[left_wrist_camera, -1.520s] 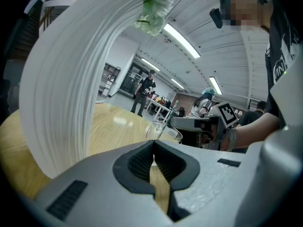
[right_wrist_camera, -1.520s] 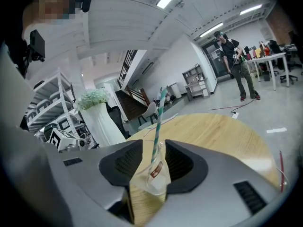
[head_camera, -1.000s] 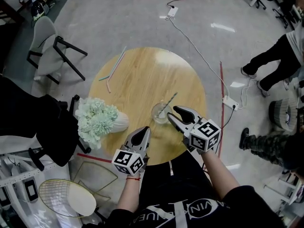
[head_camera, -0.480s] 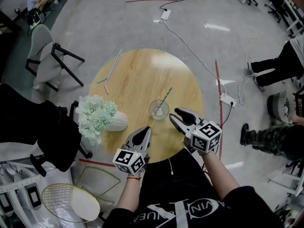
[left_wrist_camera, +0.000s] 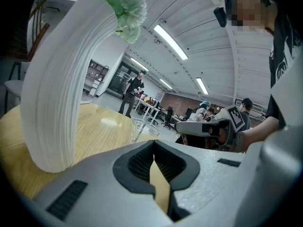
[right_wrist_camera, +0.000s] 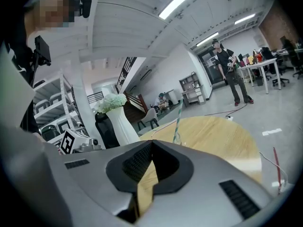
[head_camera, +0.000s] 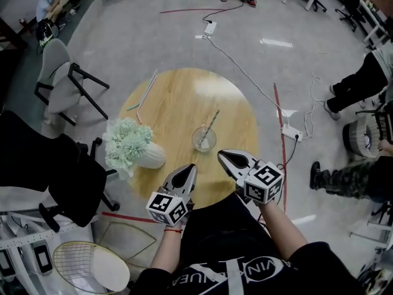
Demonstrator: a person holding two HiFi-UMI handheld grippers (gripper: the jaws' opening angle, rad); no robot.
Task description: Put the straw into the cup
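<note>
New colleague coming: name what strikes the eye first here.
A clear cup with a straw in it stands on the round wooden table. A white vase of pale green flowers stands at its left edge; the left gripper and right gripper, both shut and empty, hover at the near edge.

There's the cup, clear glass, standing upright on the round wooden table, a bit right of centre. And the straw is in it: lower end down inside the glass, the rest leaning out over the far rim, tilted to the right. It's thin and pale with green stripes.
</note>
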